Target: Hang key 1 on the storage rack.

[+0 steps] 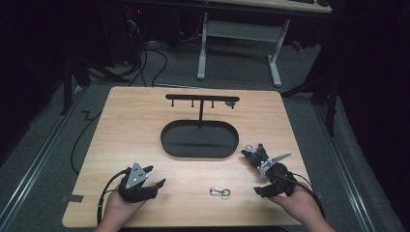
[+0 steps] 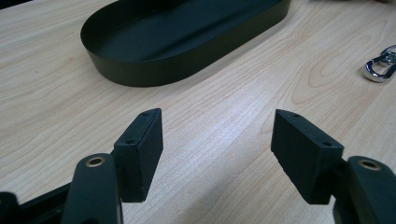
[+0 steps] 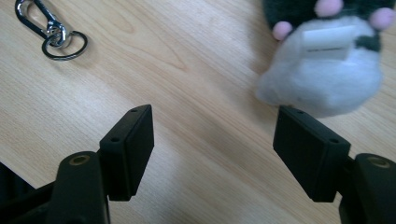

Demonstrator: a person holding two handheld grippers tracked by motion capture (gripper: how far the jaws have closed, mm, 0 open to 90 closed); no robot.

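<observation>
Both grippers wide open, empty. Plush toy (image 3: pixel 322 79) just ahead of right gripper (image 3: pixel 215 154), touching its far pad: soft, light; pinch the white belly. Left gripper (image 2: pixel 217 158) idle over bare table (image 2: pixel 224 112).

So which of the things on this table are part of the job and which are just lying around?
Part of the job:
- plush toy, just ahead of the right tongs
- metal clip with ring, between the two hands
- left tongs, open over bare wood

Just lying about, as far as I can tell:
- black oval tray
- hook stand rising from it
</observation>
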